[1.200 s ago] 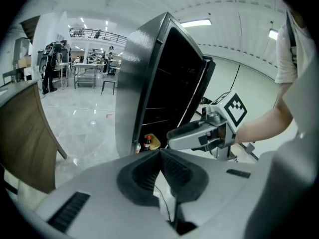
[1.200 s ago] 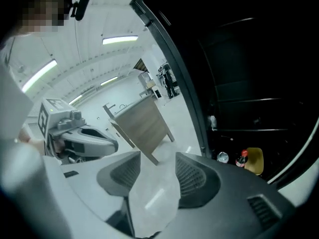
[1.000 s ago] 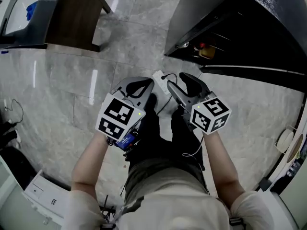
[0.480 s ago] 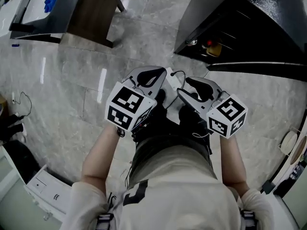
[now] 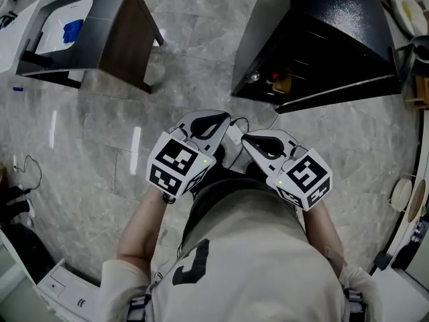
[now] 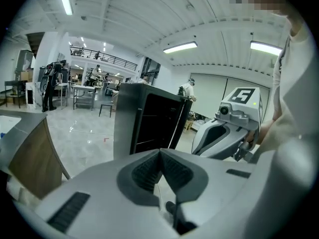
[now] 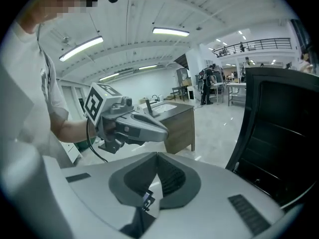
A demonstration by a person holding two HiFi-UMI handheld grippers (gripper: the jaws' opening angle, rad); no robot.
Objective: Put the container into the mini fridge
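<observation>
The black mini fridge [image 5: 335, 32] stands at the upper right with its front open. A yellowish container [image 5: 283, 84] sits on a shelf inside, with a small red item beside it. Both grippers hang side by side in front of the person's torso, well short of the fridge. My left gripper [image 5: 225, 118] is shut with nothing in it, its ribbed pads [image 6: 149, 171] meeting at the tip. My right gripper [image 5: 245, 138] has just been closing and is now shut, with nothing between its pads [image 7: 172, 176]. The fridge [image 6: 149, 118] lies ahead of the left jaws and the fridge [image 7: 281, 133] to the right of the right ones.
A dark wooden table [image 5: 120, 39] with a white top and a blue item stands at the upper left. A white appliance [image 5: 60, 280] and loose cables [image 5: 23, 170] lie at the lower left. A plate [image 5: 409, 9] rests on the fridge's top. Grey tiled floor lies between.
Both grippers have risen and drawn in close to the torso. The right jaws, apart a second ago, have closed. The fridge and table sit further off in the head view.
</observation>
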